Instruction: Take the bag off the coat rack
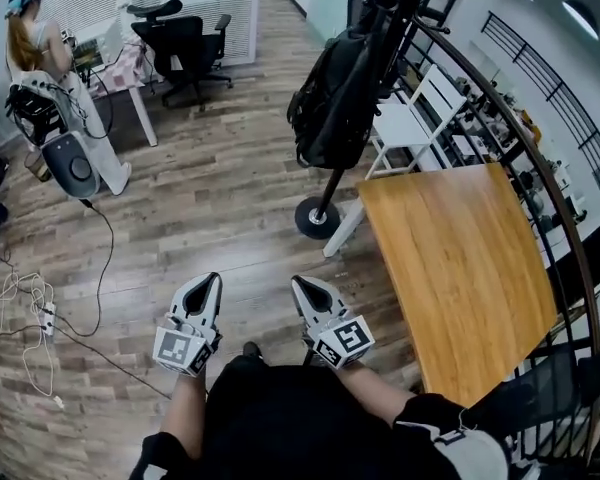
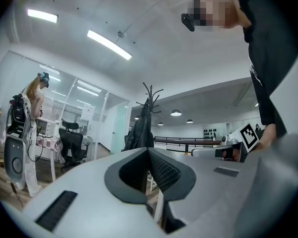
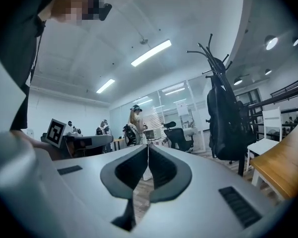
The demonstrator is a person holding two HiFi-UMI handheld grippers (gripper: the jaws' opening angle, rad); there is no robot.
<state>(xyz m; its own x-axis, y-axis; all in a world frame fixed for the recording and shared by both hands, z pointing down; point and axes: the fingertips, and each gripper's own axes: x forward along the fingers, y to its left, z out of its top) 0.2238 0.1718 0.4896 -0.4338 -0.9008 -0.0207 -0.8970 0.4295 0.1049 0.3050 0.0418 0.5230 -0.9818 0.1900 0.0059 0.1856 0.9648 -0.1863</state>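
Rm: open office w/ wood-plank floor (image 1: 210, 198), glass partitions at the back, strip lights on a white ceiling. Curved blk railing (image 1: 545, 168) runs down the right side; wooden bench (image 1: 460, 268) sits just inside it, near the person's right. White chair (image 1: 410, 118) stands between the bench's far end and the coat rack (image 1: 317, 218). Far left: small table w/ a cloth (image 1: 125, 68), blk office chairs (image 1: 180, 38) beside it, another person (image 1: 40, 53) standing w/ back to us, grey box-like unit (image 1: 70, 163) on the floor, loose cables (image 1: 30, 308) trailing over the planks. Left tongs (image 1: 210, 281) and right tongs (image 1: 302, 284) are held side by side, low in front of the person's body, pointing fwd and level; both clenched, pads pressed together, gripping nothing. Bag (image 1: 330, 98), a blk backpack, hangs on the coat rack, off the floor, ahead of the tongs and a bit to the right, well apart from both. In left gripper view it's abt straight ahead, just above the closed tips; in right gripper view it's off to the right of the tips, w/ the bench edge at lower right. Counts: 1 bag, 1 coat rack, 2 tongs, 1 bench, 1 white chair, 2 office chairs as far as I can tell, 1 other person in head view.
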